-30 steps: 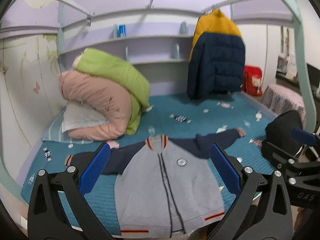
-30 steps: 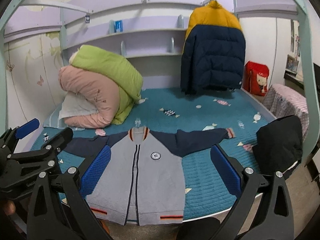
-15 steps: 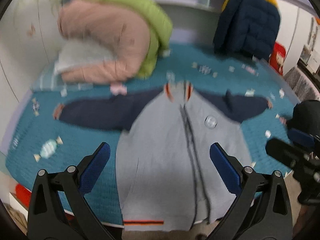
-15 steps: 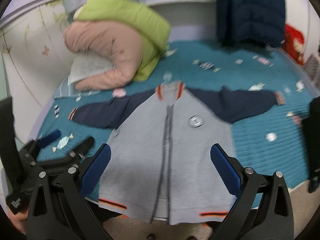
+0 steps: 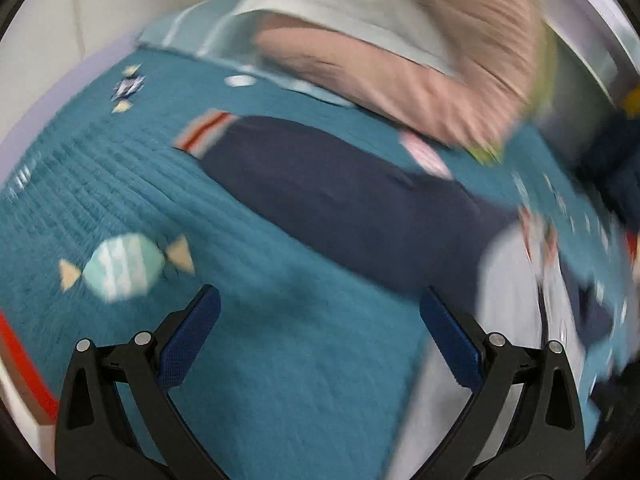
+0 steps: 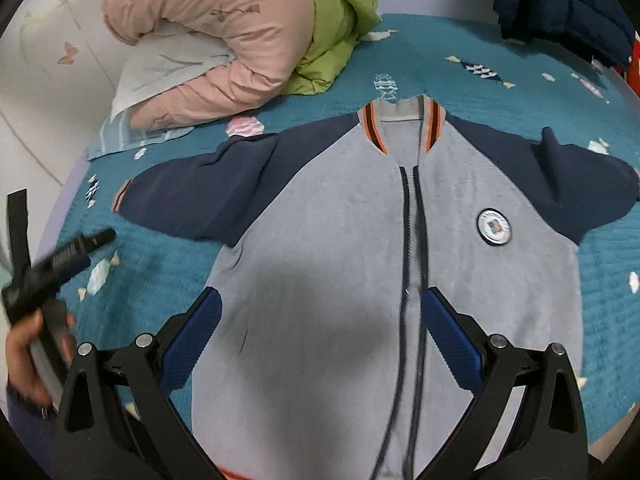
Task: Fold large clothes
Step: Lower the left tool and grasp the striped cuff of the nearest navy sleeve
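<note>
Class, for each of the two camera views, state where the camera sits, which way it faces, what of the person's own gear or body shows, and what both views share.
Left wrist: sits on the left gripper, facing down over the bedspread toward the jacket's navy sleeve; only its own open fingers show.
Right wrist: sits on the right gripper, facing down over the grey jacket; its open fingers show, plus the left gripper and the hand holding it.
Shared: the sleeve, the bedspread, the pink quilt.
</note>
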Demonstrator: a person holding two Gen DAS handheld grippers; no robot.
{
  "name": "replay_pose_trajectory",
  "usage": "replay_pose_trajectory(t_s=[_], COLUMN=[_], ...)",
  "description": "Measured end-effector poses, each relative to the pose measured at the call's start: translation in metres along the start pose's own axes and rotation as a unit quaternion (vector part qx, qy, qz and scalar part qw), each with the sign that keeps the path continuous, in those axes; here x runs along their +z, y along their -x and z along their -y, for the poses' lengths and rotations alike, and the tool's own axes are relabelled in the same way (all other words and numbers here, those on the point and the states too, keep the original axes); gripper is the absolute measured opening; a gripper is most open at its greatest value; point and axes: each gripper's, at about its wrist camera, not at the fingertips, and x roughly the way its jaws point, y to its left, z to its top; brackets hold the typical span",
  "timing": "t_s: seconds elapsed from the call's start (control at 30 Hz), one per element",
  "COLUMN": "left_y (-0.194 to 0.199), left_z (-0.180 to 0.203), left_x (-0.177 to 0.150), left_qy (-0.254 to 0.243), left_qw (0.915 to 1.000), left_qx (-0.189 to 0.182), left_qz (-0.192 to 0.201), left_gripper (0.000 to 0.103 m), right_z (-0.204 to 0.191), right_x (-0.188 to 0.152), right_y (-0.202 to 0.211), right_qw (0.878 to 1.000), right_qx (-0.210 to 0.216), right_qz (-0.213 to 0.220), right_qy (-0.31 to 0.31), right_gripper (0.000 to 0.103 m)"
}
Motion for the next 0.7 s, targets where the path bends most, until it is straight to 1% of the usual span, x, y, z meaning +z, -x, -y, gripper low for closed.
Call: replay_pose_trajectory(t_s=[0.03, 0.07, 0.1, 0.23, 0.33, 0.4, 0.43, 0.53, 0.63, 0.67, 0.7], left_y=[-0.009, -0.025, -0.037, -0.075, -0.096, -0.106, -0.109, -0.116, -0.114, -0.113, -0.111], left_z=[-0.013, -0.032, -0.045, -0.081, -0.094, -0.096, -0.097, -0.098, -0.105, -0.107, -0.109], left_x=[0.012, 0.03, 0.043, 0.078, 0.086, 0.091, 0.092, 0.095, 0.097, 0.098, 0.098], left_qy=[0.021, 0.051, 0.065, 0.1, 0.113, 0.107, 0.108, 0.119, 0.149, 0.156, 0.156], left_qw=[0.9998, 0.9987, 0.9977, 0.9942, 0.9924, 0.9925, 0.9927, 0.9908, 0.9874, 0.9866, 0.9864], left_qx=[-0.005, 0.003, 0.016, 0.037, 0.038, 0.053, 0.048, 0.053, 0.039, 0.034, 0.038], left_qz=[0.001, -0.004, -0.009, -0.014, -0.03, -0.024, -0.024, -0.036, -0.035, -0.035, -0.032], left_gripper=[0.099, 0.099, 0.1, 0.099, 0.099, 0.099, 0.099, 0.099, 0.099, 0.096, 0.092], right_z=[0.001, 0.001, 0.002, 0.004, 0.006, 0.006, 0.005, 0.003, 0.0, 0.0, 0.0], right_x=[0.003, 0.006, 0.009, 0.019, 0.025, 0.028, 0.03, 0.033, 0.037, 0.038, 0.039], right_y=[-0.008, -0.017, -0.027, -0.056, -0.077, -0.087, -0.089, -0.098, -0.107, -0.109, -0.11], right_qw=[1.0, 1.0, 1.0, 1.0, 1.0, 1.0, 1.0, 1.0, 0.999, 0.999, 0.999], right_qx=[-0.001, -0.002, -0.003, -0.005, -0.004, 0.004, 0.006, 0.017, 0.027, 0.031, 0.034], right_qz=[0.0, -0.001, -0.004, -0.01, -0.022, -0.02, -0.018, -0.009, -0.01, -0.01, -0.009], right_qy=[-0.002, -0.002, -0.003, -0.008, -0.019, -0.022, -0.019, -0.014, -0.014, -0.015, -0.016], right_gripper=[0.096, 0.096, 0.096, 0.096, 0.096, 0.096, 0.096, 0.096, 0.096, 0.096, 0.096])
